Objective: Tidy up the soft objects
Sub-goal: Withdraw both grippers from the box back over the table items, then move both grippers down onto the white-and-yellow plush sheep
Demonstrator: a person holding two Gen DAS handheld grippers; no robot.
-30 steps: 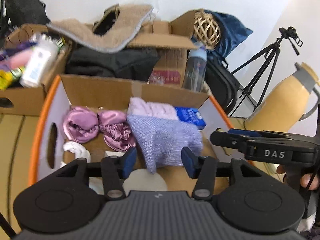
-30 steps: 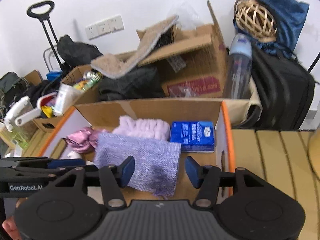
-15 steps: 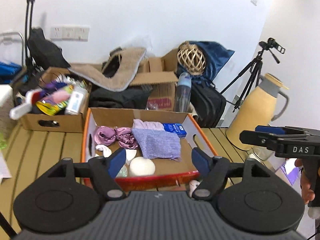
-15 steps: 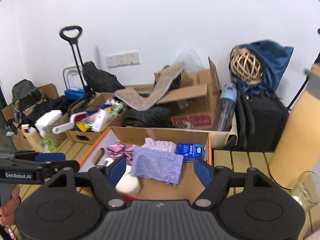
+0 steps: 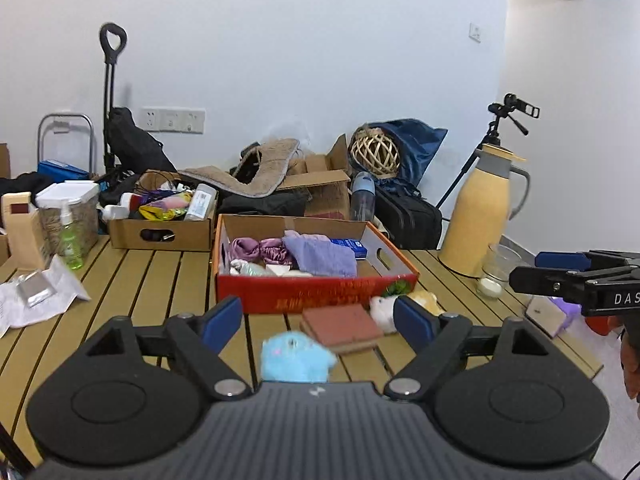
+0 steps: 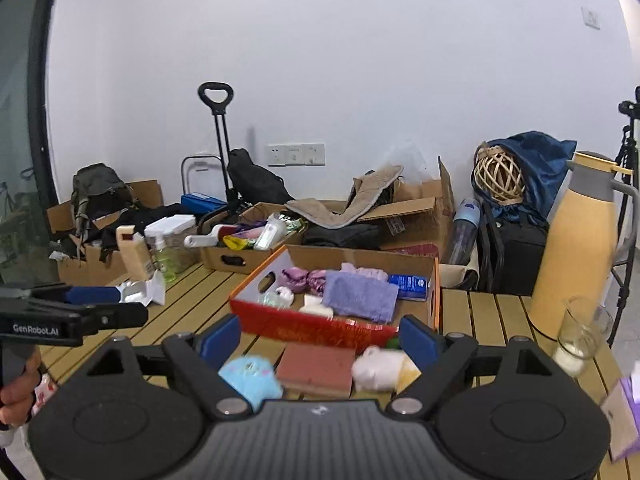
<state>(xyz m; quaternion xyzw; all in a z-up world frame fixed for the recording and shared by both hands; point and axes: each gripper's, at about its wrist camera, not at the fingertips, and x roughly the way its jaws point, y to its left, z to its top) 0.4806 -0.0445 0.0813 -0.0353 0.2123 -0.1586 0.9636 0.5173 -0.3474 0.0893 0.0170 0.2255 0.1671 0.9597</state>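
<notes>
Two hand-held grippers (image 5: pixel 318 322) (image 6: pixel 320 338), one box (image 5: pixel 312 292)

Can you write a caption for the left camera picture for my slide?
Open left gripper hovers over a blue plush toy beside the red box of soft things.

Left hand-held gripper (image 5: pixel 318 322) held wide open at lower centre, blue plush toy (image 5: pixel 296 358) seen between its fingers, red cardboard box (image 5: pixel 312 294) of cloths placed mid-frame on the slatted counter (image 5: pixel 152 280).

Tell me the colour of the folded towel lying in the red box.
Lavender purple, plain knit-like texture; the folded towel shows best in the right wrist view, inside the red box.
</notes>
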